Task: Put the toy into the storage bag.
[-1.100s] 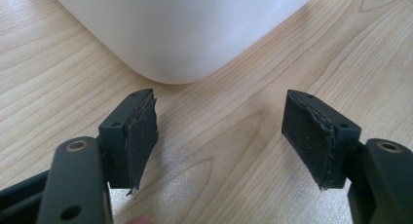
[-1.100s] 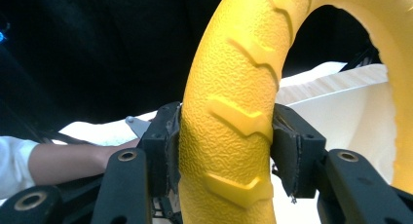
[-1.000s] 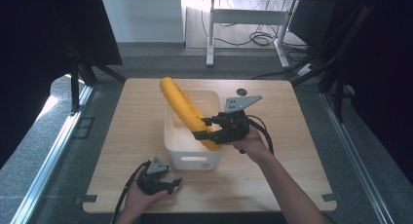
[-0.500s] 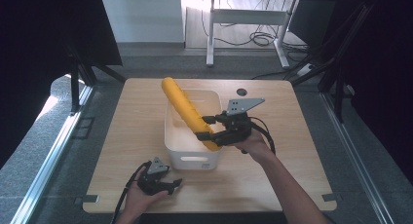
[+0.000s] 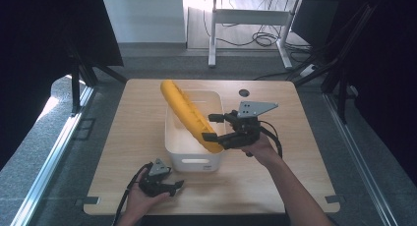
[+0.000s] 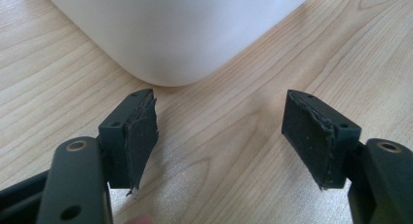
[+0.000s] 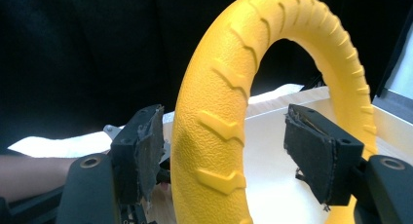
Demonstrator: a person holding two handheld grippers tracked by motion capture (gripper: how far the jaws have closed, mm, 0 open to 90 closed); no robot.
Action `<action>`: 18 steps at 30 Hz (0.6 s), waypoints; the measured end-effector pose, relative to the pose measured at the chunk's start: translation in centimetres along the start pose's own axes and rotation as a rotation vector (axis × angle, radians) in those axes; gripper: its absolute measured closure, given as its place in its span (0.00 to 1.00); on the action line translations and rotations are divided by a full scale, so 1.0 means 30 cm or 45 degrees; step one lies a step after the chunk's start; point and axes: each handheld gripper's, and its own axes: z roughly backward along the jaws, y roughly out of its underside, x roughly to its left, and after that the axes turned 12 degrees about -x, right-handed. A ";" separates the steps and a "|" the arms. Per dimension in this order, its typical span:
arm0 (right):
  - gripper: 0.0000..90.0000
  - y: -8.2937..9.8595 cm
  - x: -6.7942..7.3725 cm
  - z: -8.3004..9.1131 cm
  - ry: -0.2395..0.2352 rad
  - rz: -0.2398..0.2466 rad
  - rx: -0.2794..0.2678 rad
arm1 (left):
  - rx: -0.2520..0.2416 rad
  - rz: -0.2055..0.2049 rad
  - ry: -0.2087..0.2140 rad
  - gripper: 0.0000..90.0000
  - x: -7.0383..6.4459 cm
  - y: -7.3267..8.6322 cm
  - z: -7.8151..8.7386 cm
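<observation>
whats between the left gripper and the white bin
Nothing but bare wooden table. In the left gripper view the open left gripper points at the rounded corner of the white bin, with only wood grain across the gap.

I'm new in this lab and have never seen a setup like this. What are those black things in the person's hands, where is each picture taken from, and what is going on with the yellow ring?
No robot here: a person holds a hand-operated tool with two black jaws in each hand. The high view looks down on the light wooden table. The other two pictures come from cameras riding on the tools, looking along their jaws.

On the table stands a white plastic tub. The right gripper has a yellow ridged foam ring between its jaws above the tub. In the right gripper view the jaws stand apart on either side of the ring rather than pinching it. The left gripper rests near the tub's front corner, jaws open and empty.
</observation>
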 end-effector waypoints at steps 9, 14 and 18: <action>0.35 0.008 0.000 0.067 0.077 0.022 -0.019 | -0.010 0.007 -0.003 0.32 -0.001 0.000 0.000; 0.36 0.030 -0.008 0.121 0.145 0.034 -0.011 | -0.012 0.012 -0.006 0.32 -0.001 -0.001 0.000; 0.36 0.056 -0.019 0.166 0.193 0.020 -0.006 | -0.011 0.010 -0.005 0.32 -0.002 -0.001 0.000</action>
